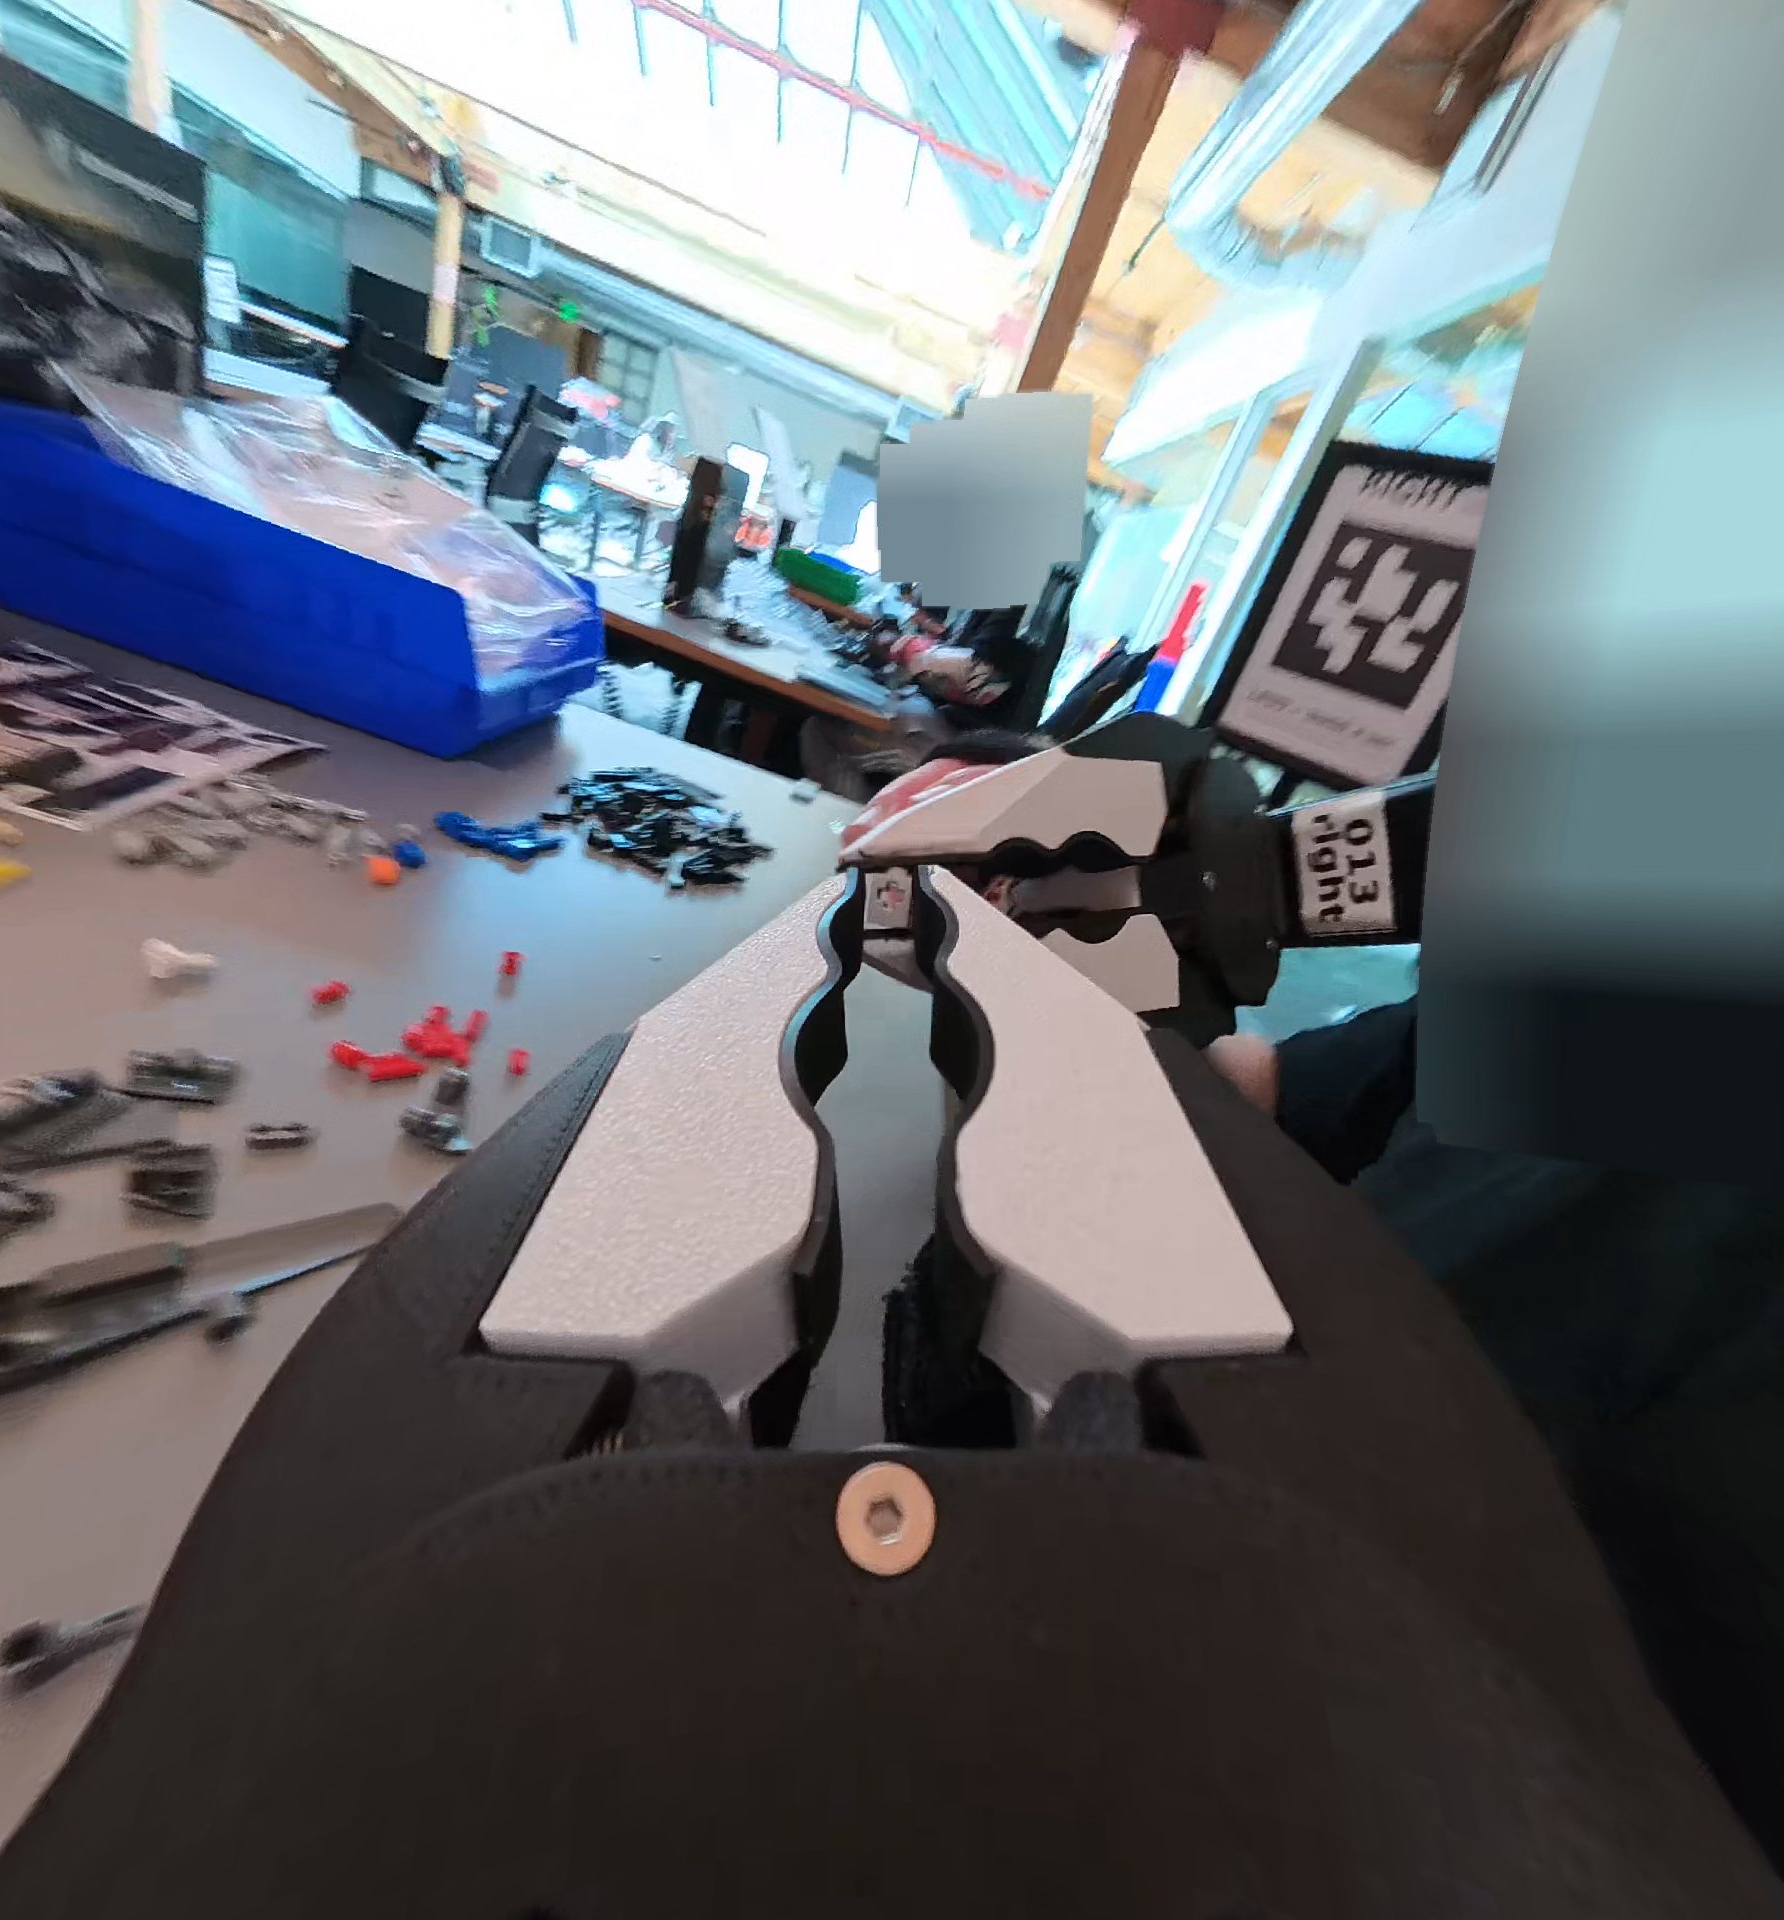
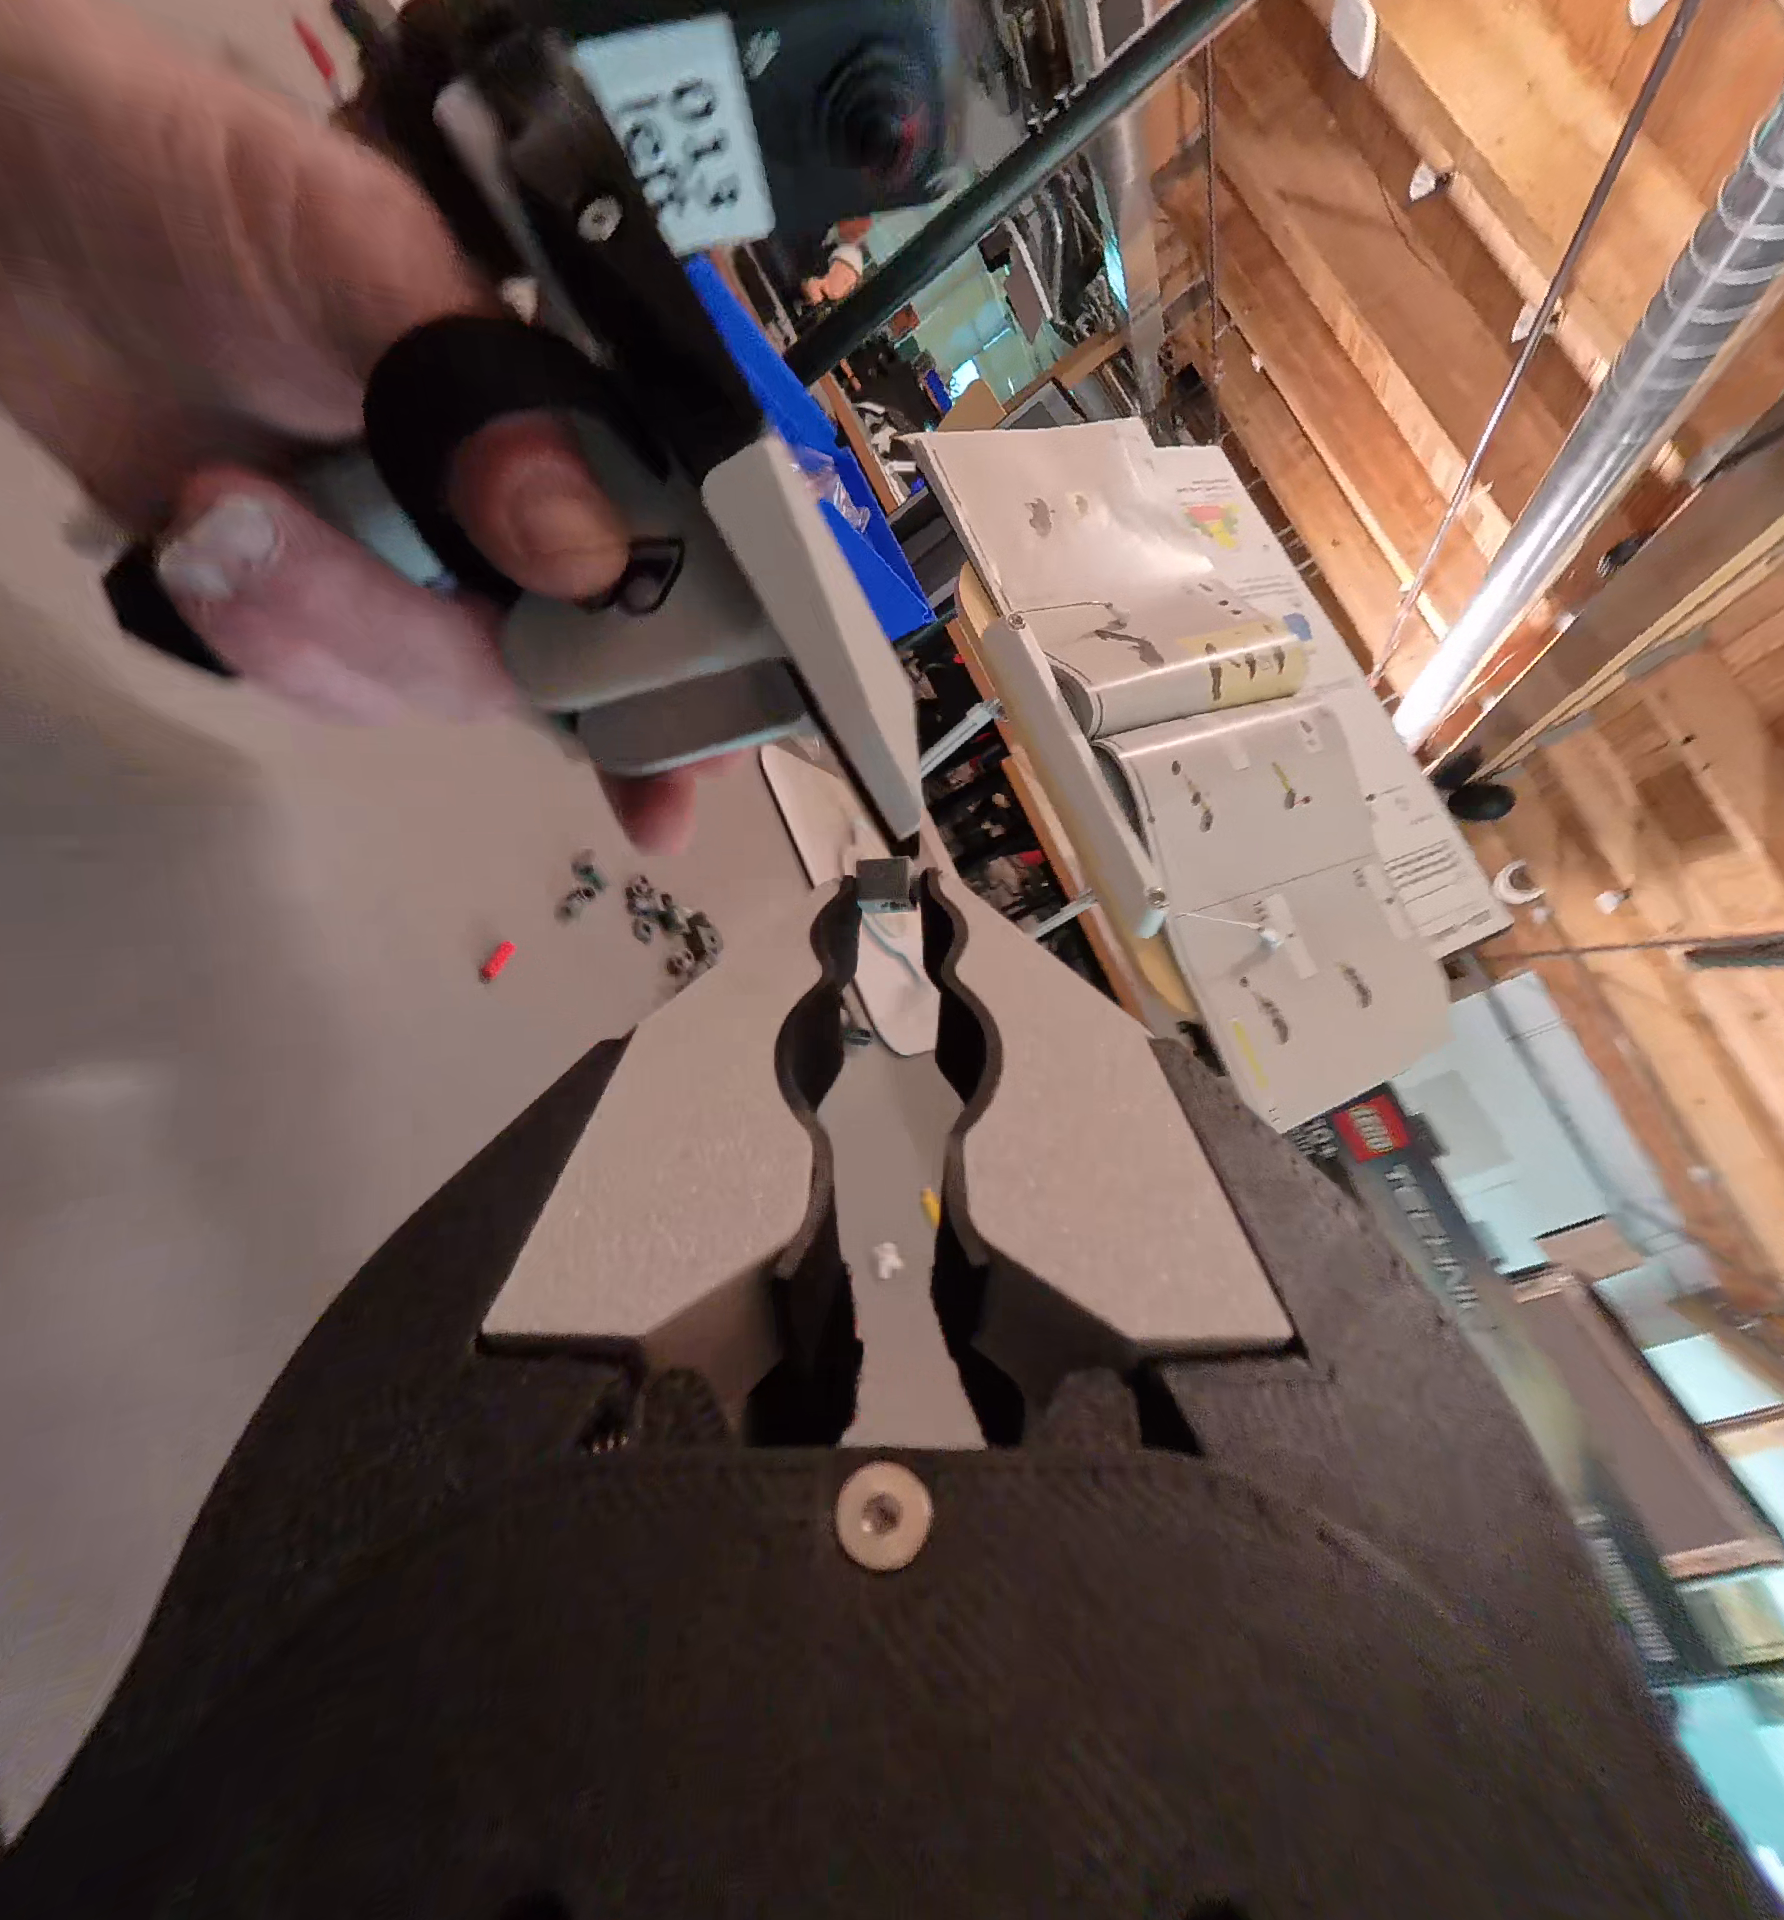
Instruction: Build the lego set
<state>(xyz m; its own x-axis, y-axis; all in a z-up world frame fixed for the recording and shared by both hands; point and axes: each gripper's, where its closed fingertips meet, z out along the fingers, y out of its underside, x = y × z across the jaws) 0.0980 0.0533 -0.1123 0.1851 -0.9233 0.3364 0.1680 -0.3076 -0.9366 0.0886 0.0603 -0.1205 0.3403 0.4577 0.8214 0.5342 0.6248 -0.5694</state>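
Here both grippers' fingers (image 1: 834,906) pinch one small grey block (image 1: 889,900) at their tips.

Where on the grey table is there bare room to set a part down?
On the grey table, a bare strip runs between the small red pieces and the pile of black pieces. It is crowded left, by the dark grey parts and the printed sheet; the blue plastic bin blocks the back.

Blue bin (image 1: 244,603), scattered red pieces (image 1: 420,1044), black pieces (image 1: 659,826), open booklet (image 2: 1231,727)
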